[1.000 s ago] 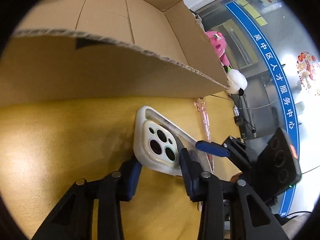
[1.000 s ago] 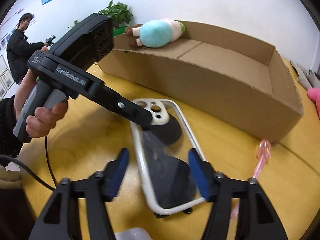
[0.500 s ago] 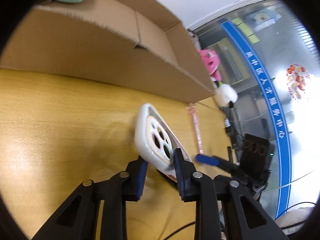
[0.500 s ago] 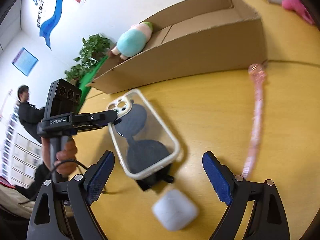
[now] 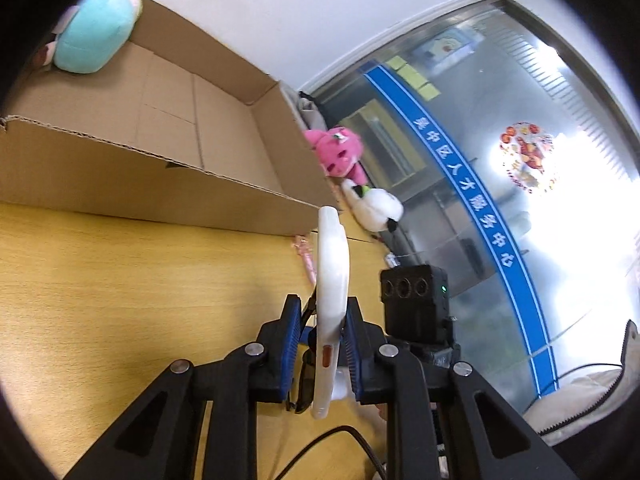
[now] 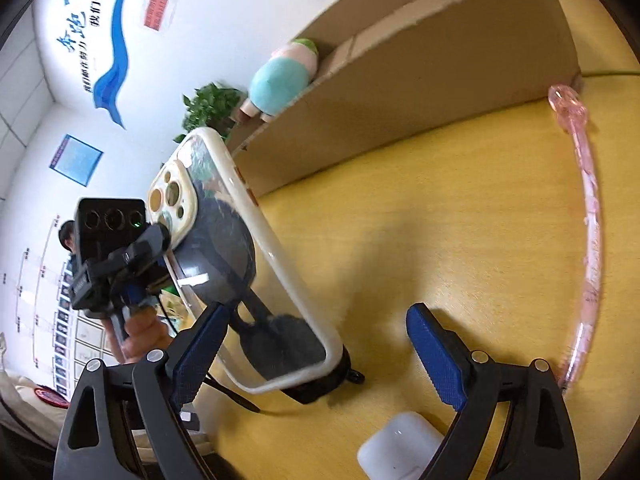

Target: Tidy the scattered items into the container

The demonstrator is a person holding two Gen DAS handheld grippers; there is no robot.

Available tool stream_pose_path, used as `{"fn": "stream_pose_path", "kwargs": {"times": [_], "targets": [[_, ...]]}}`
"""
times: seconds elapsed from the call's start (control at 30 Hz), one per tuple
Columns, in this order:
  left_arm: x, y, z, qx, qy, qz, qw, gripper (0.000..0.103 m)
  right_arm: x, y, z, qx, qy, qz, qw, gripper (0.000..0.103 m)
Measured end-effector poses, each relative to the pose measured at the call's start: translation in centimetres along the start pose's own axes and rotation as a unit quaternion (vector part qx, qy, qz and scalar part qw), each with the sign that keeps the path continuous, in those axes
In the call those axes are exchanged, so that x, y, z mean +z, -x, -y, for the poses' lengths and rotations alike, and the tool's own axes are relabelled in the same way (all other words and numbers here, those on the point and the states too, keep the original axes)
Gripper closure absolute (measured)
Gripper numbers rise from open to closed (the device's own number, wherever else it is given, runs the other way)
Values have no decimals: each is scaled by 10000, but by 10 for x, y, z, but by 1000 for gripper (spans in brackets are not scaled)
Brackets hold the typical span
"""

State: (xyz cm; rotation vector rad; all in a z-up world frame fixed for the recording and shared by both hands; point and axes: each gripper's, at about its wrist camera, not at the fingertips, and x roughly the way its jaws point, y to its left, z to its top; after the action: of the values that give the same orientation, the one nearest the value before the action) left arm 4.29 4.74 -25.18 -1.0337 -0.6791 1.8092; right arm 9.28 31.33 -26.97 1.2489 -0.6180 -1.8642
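Clamped edge-on between the blue pads of the left gripper (image 5: pixel 320 344), the phone case (image 5: pixel 331 280) is now held clear of the yellow table (image 5: pixel 120 280), whereas a second ago it lay flat there with the pads merely straddling it; the jaws are seen closing the last little way onto its rim. From the right wrist view the case (image 6: pixel 240 264) is shown tilted up at centre left, with only a dark attachment below it perhaps brushing the surface, though this is hard to judge. The right gripper (image 6: pixel 320 360), which bracketed the case earlier, has been spread wide and holds nothing. The cardboard box (image 5: pixel 224 136) sits in the upper left of the frame with a teal plush (image 5: pixel 94 32) at its far end. With the lift made, transfer over the box wall is judged next. A pink pen (image 6: pixel 588 220) and white earbud case (image 6: pixel 400 444) remain unsorted.
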Motion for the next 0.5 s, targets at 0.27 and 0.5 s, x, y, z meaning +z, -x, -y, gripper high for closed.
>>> {"fn": "stream_pose_path", "kwargs": {"times": [0.27, 0.5], "targets": [[-2, -2, -18, 25, 151, -65, 9999, 83, 16, -6, -21, 134, 679, -241, 9973, 33], [-7, 1, -37, 340, 336, -119, 9988, 82, 17, -19, -30, 268, 863, -382, 9952, 65]]}}
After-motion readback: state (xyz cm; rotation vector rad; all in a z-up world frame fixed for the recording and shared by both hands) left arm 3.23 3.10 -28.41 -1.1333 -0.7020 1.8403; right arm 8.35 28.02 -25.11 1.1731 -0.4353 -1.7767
